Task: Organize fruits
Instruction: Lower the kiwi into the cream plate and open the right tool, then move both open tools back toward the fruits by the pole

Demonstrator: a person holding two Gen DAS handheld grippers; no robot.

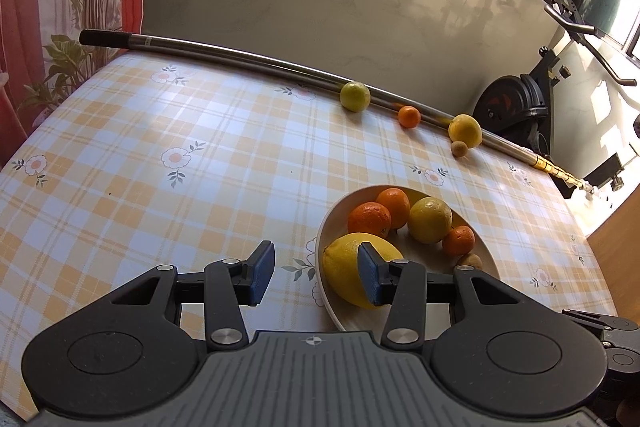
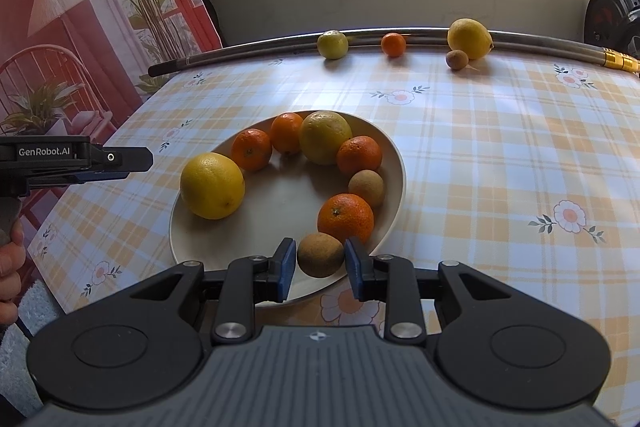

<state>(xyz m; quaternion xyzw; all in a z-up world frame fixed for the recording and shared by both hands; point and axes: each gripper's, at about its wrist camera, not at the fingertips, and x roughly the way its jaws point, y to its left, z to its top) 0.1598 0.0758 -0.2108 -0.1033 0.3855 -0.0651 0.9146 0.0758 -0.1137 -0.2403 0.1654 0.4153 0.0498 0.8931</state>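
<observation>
The right tongs are clamped on a small brown kiwi at the near rim of the cream bowl, which already holds oranges and lemons on the checked table. The left tongs hang apart and empty beside the bowl's left edge. The kiwi looks light, soft and bruisable, best held gently across its middle.

Lemon partly hidden; exercise bike cut off.
</observation>
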